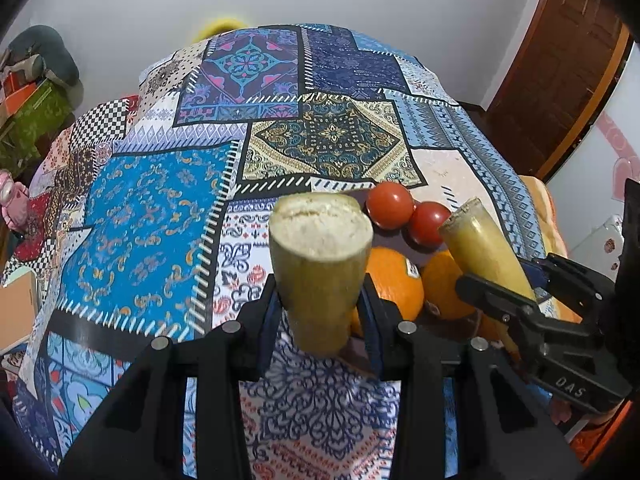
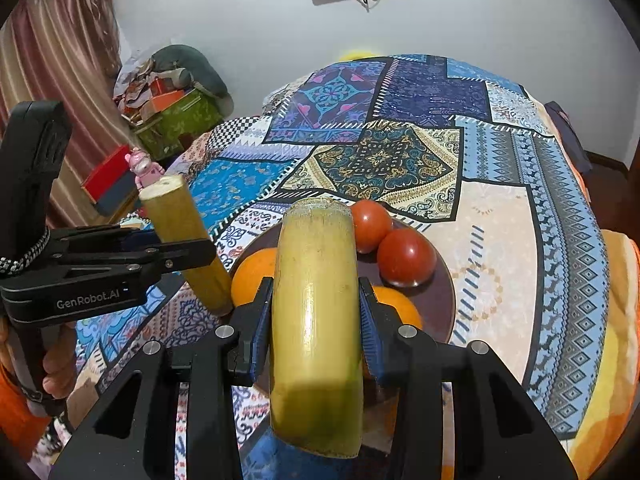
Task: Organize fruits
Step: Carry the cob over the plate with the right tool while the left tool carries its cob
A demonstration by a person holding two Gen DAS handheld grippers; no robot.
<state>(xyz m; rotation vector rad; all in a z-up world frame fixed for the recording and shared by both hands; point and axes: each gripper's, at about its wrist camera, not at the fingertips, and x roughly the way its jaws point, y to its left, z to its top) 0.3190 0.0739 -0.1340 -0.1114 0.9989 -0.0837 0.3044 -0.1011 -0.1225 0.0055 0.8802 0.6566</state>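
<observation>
My left gripper point(image 1: 322, 300) is shut on a short yellow-green sugarcane piece point(image 1: 320, 256), held upright above the patterned tablecloth. My right gripper point(image 2: 316, 312) is shut on a second sugarcane piece point(image 2: 316, 320), above a dark brown plate point(image 2: 438, 300). The plate holds two red tomatoes point(image 2: 406, 256) and two oranges point(image 2: 254, 276). In the left wrist view the right gripper point(image 1: 516, 304) and its cane point(image 1: 484, 248) are to the right, over the oranges point(image 1: 394, 280) and tomatoes point(image 1: 390, 205). In the right wrist view the left gripper point(image 2: 176, 256) and its cane point(image 2: 184, 236) are at the left.
A patchwork tablecloth point(image 2: 400, 152) covers the round table. A pink toy figure point(image 2: 144, 168), red box and clutter stand off the table's left side. A white wall is behind, and a wooden door point(image 1: 560, 80) is to the right.
</observation>
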